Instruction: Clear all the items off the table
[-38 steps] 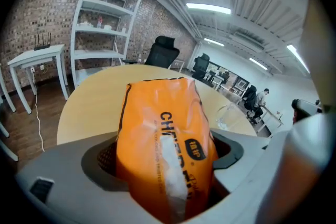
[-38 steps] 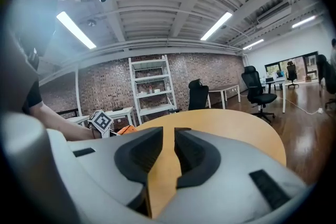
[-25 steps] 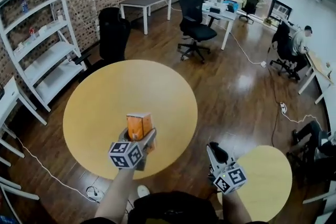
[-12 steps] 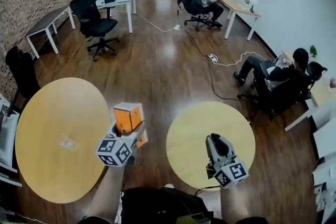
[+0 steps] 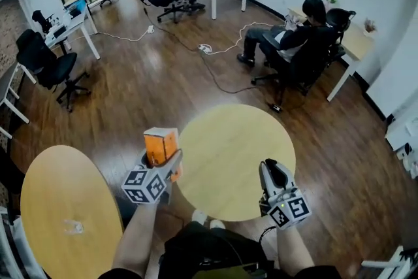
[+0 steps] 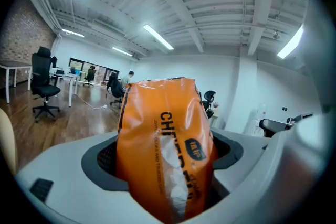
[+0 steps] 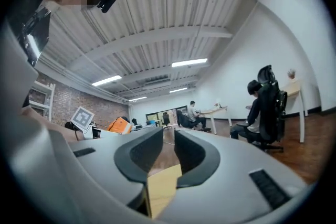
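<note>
An orange snack packet [image 5: 160, 142] stands upright between the jaws of my left gripper [image 5: 161, 157], which is shut on it. In the left gripper view the orange packet [image 6: 163, 149] fills the gap of the left gripper [image 6: 165, 139], pressed by both pads. It hangs over the floor by the left rim of a small round wooden table [image 5: 228, 134]. My right gripper [image 5: 271, 170] hovers over that table's near right part, its jaws drawn close together with nothing between them. The right gripper [image 7: 168, 139] shows only a narrow slit with the tabletop behind it.
A larger round wooden table [image 5: 59, 193] lies at the lower left with a small pale thing [image 5: 73, 227] on it. A seated person [image 5: 297, 36] in an office chair is beyond the small table. Another office chair [image 5: 46, 62] and a floor cable [image 5: 215, 68] are farther off.
The view has swung to the right: the large table slid to the left and the small table now lies in front. Both grippers travelled along, the left still gripping the orange packet.
</note>
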A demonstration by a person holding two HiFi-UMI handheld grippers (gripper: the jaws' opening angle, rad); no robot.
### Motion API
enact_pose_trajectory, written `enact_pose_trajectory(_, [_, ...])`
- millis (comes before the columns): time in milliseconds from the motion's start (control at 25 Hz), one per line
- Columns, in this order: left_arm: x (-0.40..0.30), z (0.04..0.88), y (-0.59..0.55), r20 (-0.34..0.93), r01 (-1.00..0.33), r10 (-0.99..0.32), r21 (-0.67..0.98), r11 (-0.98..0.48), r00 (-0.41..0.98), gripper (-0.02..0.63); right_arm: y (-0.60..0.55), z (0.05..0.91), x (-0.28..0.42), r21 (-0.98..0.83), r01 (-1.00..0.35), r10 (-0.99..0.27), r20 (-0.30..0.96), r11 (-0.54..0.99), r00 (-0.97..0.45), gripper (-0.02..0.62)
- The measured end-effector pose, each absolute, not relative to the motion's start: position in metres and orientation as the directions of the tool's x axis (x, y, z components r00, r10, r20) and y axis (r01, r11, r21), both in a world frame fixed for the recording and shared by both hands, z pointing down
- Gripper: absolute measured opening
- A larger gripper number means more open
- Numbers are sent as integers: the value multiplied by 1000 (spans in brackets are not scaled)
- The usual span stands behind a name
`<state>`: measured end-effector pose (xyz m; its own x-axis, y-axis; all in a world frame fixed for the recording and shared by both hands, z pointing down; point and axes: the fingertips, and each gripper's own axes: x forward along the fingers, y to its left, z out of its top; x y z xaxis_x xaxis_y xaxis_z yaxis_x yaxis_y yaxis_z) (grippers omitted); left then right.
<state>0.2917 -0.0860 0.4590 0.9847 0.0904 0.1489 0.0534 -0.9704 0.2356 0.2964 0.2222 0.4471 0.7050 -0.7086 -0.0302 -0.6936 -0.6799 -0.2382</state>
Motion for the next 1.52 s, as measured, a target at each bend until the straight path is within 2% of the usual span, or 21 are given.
enact_pose_trajectory(280, [357,481,-51,217,184,237,236,-954,947,434,271,457,309,-243,-539,-558,10,-806,830,73])
enact_pose_trajectory(640, [410,572,-45,478,290,368,231,-929,798,434,268,495,304,-252,-401,-440,121,-881,890,74])
enact_pose_trajectory(1160, [461,689,-2,728,472,402,123,-873,555,436,303,566,257,-353,-133,-247,302,-926,921,74])
enact_pose_trajectory(1360, [459,719,12,784,500,352,62,-864,511,437,301,584,255,-358,-110,-240,340,-927,909,72])
enact_pose_trajectory(1520, [459,728,14,806,501,350,78,-862,478,443,300,578,258,-345,-111,-235,343,-932,910,72])
